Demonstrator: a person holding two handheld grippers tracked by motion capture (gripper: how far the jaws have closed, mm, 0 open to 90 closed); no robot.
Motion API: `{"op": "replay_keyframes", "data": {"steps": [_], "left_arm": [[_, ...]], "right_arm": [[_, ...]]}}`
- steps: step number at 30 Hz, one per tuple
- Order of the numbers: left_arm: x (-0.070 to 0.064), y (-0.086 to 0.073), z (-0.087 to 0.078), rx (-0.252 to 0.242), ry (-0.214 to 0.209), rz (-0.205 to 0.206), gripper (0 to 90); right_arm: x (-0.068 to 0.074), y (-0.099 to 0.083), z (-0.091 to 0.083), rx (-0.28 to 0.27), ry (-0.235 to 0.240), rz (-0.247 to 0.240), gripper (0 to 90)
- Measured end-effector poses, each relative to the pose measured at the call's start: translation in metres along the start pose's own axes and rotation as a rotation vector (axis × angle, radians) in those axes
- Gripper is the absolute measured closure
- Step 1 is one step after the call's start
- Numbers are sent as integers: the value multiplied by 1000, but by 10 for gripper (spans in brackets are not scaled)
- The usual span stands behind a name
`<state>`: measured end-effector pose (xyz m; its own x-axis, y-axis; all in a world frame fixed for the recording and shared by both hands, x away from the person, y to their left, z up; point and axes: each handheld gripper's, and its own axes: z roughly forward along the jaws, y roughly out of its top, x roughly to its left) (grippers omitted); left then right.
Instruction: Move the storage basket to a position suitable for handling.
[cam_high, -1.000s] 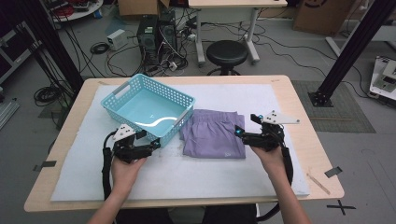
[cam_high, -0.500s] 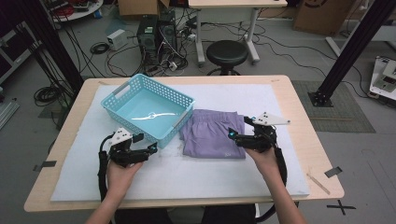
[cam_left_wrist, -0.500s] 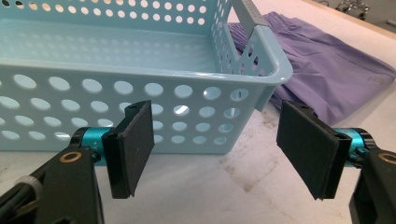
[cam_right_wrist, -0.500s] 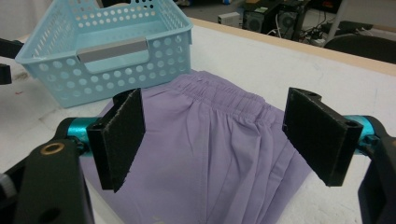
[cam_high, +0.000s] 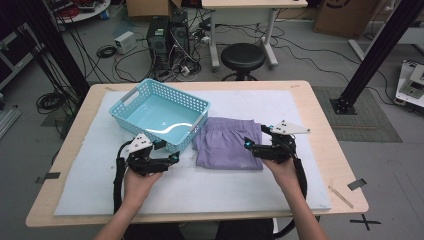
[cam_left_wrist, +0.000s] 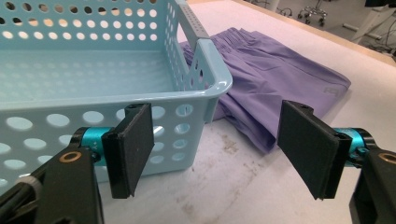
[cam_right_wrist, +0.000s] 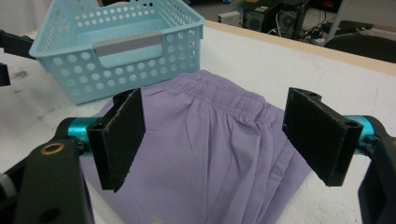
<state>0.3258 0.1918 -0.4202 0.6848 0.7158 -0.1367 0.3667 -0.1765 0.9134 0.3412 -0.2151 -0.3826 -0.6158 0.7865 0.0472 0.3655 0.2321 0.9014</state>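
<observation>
A folded pair of purple shorts (cam_high: 227, 145) lies flat on the white mat, right of centre. Touching their left edge stands an empty light-blue perforated basket (cam_high: 127, 117). My left gripper (cam_high: 172, 157) hovers open just in front of the basket's near right corner (cam_left_wrist: 205, 93), and the shorts (cam_left_wrist: 275, 79) lie past its right jaw. At the right edge of the shorts, my right gripper (cam_high: 248, 145) is open and points left. In its own view the open jaws (cam_right_wrist: 215, 140) frame the shorts (cam_right_wrist: 224, 186), and the basket (cam_right_wrist: 135, 44) stands behind them.
A white foam mat (cam_high: 210, 190) covers most of the wooden table (cam_high: 335, 150). A thin wooden stick (cam_high: 340, 192) lies near the front right corner. A black stool (cam_high: 243, 56) and computer cases with cables stand beyond the far edge.
My right gripper has slid a little left, up to the shorts' right edge. The left gripper has shifted slightly right along the basket's front. Both stay open.
</observation>
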Motion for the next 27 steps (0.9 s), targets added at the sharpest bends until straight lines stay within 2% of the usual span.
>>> {"op": "replay_keyframes", "data": {"steps": [6,7,8,9,14,17,21,24,27], "left_arm": [[-6,9,18,2,-20,11,273],[-9,12,22,-31,-8,31,274],[-9,12,22,-31,-8,31,274],[-11,16,26,-55,8,49,274],[-11,21,33,-51,3,40,274],[-12,22,30,-51,-2,58,273],[-6,21,14,-82,4,82,263],[5,19,-1,-98,42,89,234],[27,16,-20,-118,84,76,220]], "right_arm": [[-2,-1,-2,-3,-5,8,215],[-3,-1,-2,-5,-5,4,215],[-3,-1,-2,-5,-5,4,215],[-3,-1,-2,-2,-8,7,215],[-3,-3,-2,3,-7,9,215],[-2,-4,-2,4,-4,6,215],[2,-4,1,9,5,4,215],[8,-3,6,11,13,-8,215],[18,1,14,2,19,-19,215]]}}
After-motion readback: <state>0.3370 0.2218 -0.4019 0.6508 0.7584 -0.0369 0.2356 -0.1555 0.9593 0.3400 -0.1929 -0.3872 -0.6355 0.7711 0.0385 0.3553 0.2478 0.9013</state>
